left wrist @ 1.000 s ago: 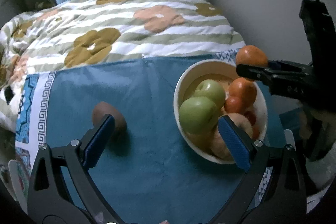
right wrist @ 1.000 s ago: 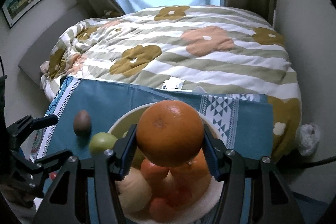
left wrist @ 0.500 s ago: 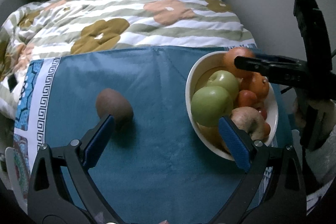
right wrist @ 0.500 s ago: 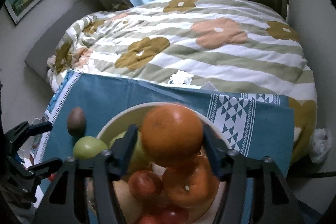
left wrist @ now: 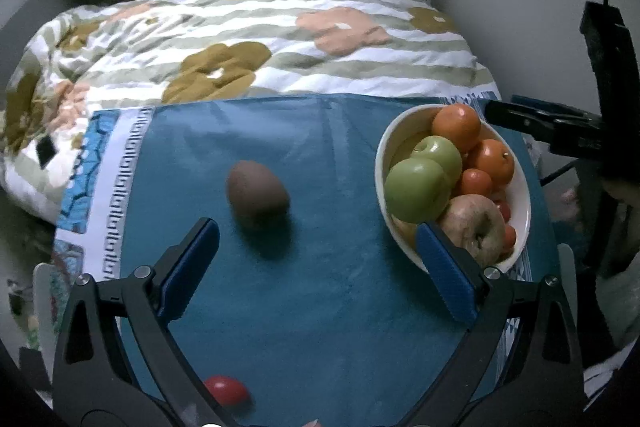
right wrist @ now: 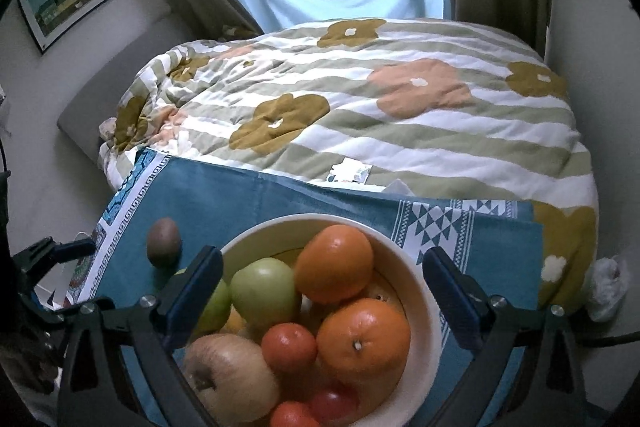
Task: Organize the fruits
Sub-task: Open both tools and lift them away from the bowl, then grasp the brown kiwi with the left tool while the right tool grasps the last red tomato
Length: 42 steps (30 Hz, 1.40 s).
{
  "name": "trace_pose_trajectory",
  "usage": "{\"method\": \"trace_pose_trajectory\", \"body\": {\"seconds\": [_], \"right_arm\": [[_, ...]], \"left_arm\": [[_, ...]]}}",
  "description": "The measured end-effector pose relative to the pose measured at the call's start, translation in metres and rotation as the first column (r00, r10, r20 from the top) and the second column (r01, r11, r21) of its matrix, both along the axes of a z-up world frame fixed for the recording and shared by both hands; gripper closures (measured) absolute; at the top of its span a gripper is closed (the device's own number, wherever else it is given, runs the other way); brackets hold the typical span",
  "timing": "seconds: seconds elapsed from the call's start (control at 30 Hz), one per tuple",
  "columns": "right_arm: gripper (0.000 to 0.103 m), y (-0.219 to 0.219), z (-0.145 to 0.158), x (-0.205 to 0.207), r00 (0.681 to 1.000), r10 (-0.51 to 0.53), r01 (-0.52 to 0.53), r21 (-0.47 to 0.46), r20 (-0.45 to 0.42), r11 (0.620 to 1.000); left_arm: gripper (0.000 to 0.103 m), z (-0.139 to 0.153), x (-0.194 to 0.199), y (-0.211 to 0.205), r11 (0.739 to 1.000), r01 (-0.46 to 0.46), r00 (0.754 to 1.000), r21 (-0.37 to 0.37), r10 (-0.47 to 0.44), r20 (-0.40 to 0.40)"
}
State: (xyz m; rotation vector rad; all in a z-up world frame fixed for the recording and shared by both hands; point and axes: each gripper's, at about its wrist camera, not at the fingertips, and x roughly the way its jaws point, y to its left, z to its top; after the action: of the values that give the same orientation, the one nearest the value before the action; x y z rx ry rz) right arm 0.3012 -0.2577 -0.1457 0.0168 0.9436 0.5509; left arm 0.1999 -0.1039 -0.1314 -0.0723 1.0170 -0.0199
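Observation:
A cream bowl (left wrist: 380,163) (right wrist: 416,267) on the blue cloth holds green apples (left wrist: 416,189), oranges (right wrist: 334,263) (left wrist: 456,125), a pale apple (right wrist: 228,375) and small red fruits. A brown kiwi (left wrist: 258,195) (right wrist: 163,242) lies on the cloth left of the bowl. My left gripper (left wrist: 316,259) is open just in front of the kiwi, empty. My right gripper (right wrist: 322,295) is open over the bowl, empty; the top orange rests in the bowl between its fingers. A small red fruit (left wrist: 226,389) lies by the left gripper's base.
The blue cloth (left wrist: 320,307) covers a small table against a bed with a flowered quilt (right wrist: 360,107). A wall stands at the right (left wrist: 520,7). The right gripper shows at the right edge of the left wrist view (left wrist: 540,121).
My right gripper lowered the orange into the bowl and opened, letting it go. My left gripper moved closer to the kiwi.

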Motion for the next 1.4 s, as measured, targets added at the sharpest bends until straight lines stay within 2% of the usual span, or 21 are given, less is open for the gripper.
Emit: {"method": "trace_pose_trajectory", "body": {"seconds": [0.4, 0.67, 0.77, 0.87, 0.93, 1.2, 1.4], "right_arm": [[0.003, 0.02, 0.048, -0.047, 0.998, 0.004, 0.0, -0.074, 0.056, 0.997], [0.003, 0.042, 0.077, -0.093, 0.99, -0.124, 0.128, -0.073, 0.064, 0.989], [0.003, 0.054, 0.083, -0.11, 0.984, -0.168, 0.173, -0.077, 0.065, 0.982], [0.003, 0.07, 0.084, -0.126, 0.974, -0.208, 0.219, -0.129, 0.094, 0.967], [0.003, 0.08, 0.081, -0.133, 0.972, -0.221, 0.229, -0.122, 0.081, 0.966], [0.003, 0.121, 0.062, -0.162, 0.956, -0.292, 0.292, -0.137, 0.026, 0.946], [0.003, 0.152, 0.039, -0.179, 0.926, -0.377, 0.368, -0.154, -0.035, 0.917]], "left_arm": [[0.0, 0.041, -0.029, 0.032, 1.0, -0.011, 0.997, 0.002, 0.011, 0.083], [0.0, 0.068, -0.048, 0.063, 0.999, 0.039, 0.989, 0.002, -0.039, 0.146], [0.0, 0.074, -0.05, 0.08, 0.998, 0.064, 0.986, -0.011, -0.061, 0.158], [0.0, 0.08, -0.049, 0.097, 0.995, 0.101, 0.981, -0.01, -0.098, 0.165], [0.0, 0.081, -0.046, 0.104, 0.991, 0.131, 0.978, 0.0, -0.129, 0.164], [0.0, 0.073, -0.024, 0.127, 0.954, 0.296, 0.946, 0.044, -0.299, 0.124], [0.0, 0.051, 0.0, 0.134, 0.903, 0.429, 0.9, 0.016, -0.429, 0.076]]}}
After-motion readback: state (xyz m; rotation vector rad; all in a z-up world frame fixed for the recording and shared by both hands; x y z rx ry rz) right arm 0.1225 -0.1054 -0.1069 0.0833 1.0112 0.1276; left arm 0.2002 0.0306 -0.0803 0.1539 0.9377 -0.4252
